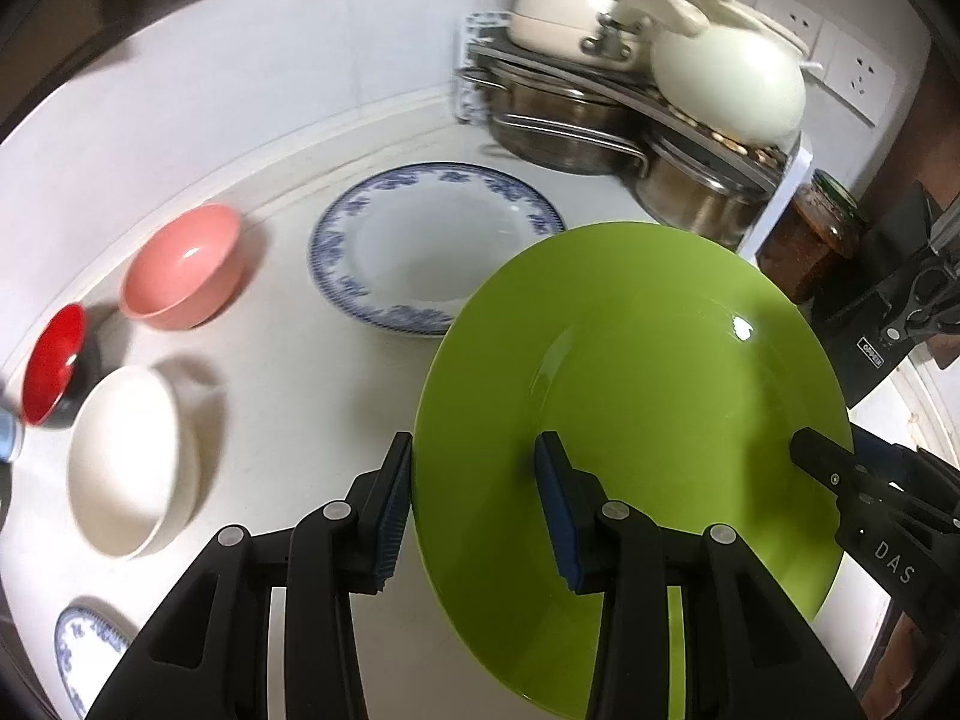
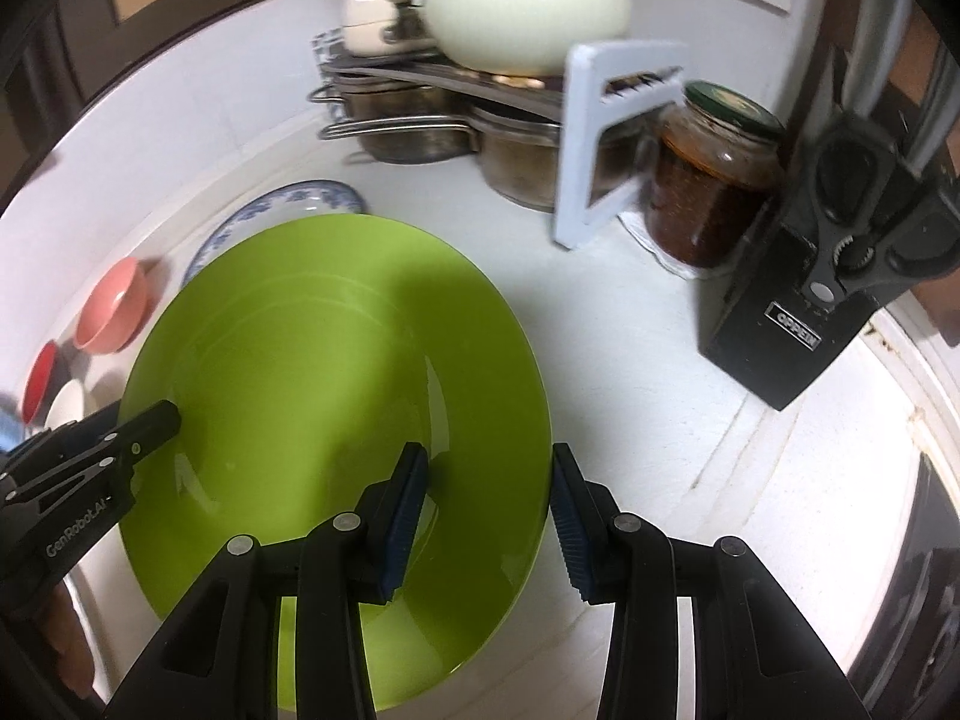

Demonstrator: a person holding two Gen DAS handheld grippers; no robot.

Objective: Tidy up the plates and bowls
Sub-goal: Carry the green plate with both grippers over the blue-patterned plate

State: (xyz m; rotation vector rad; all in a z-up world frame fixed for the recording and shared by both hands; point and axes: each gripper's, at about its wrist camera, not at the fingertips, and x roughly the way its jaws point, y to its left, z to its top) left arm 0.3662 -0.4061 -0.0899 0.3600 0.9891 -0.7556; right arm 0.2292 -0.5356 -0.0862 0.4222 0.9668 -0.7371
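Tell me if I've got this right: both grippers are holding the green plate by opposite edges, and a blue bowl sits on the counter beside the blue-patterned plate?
Nearly. The bowl is pink, not blue: the left wrist view shows the pink bowl on the counter beside the blue-patterned plate. The rest stands: the left gripper and the right gripper grip the green plate by opposite edges.

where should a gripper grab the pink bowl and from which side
Grip the pink bowl by its rim, one finger inside and one outside the wall, coming down from above. It sits upright with its mouth open and nothing in it. The side facing the blue-patterned plate looks best; the red bowl crowds the opposite side.
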